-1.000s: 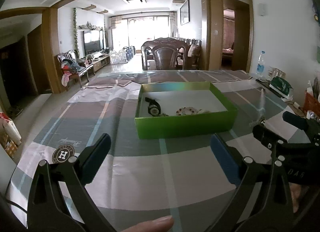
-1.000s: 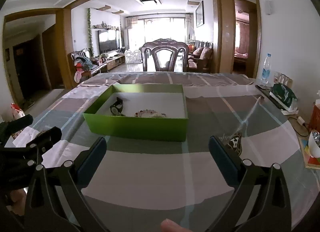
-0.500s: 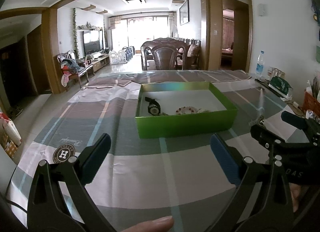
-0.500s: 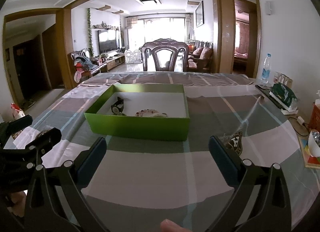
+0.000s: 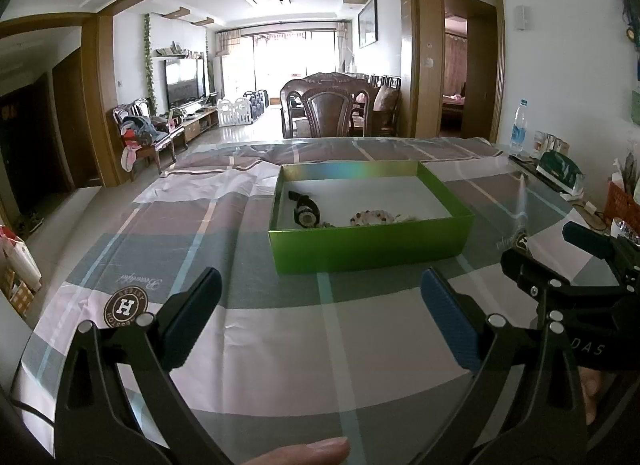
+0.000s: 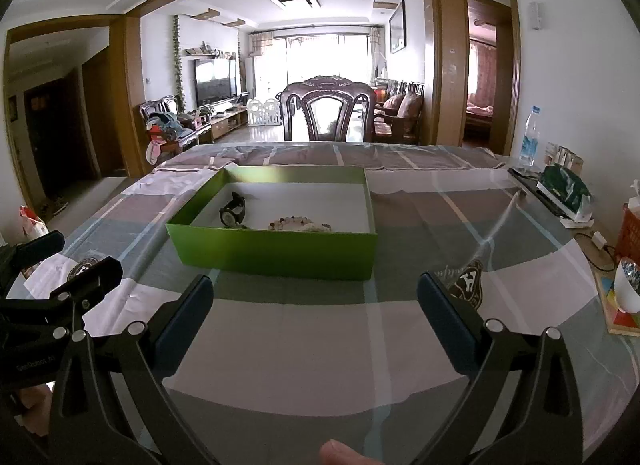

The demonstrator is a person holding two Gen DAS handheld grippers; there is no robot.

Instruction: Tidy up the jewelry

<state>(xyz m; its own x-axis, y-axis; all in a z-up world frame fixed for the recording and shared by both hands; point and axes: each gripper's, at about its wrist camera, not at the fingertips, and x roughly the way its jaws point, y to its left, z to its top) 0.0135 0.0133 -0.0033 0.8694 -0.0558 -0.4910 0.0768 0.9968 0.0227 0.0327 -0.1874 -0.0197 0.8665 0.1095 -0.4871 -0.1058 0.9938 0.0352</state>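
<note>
Both the left gripper (image 5: 320,305) and right gripper (image 6: 314,301) hovered spread wide and empty above the tabletop (image 6: 320,345); a wristwatch (image 6: 233,212) and bead bracelet (image 6: 294,223) lay inside the green box (image 6: 276,251).

The box's near wall (image 5: 370,241) hides the lower part of the watch (image 5: 306,213) and bracelet (image 5: 374,217); beside the bracelet lies a pale piece (image 6: 316,227), perhaps a second strand, too small to tell. Each view's bottom edge cuts off a fingertip (image 5: 304,455). The right gripper (image 5: 560,261) is cut off at the left view's right edge.
</note>
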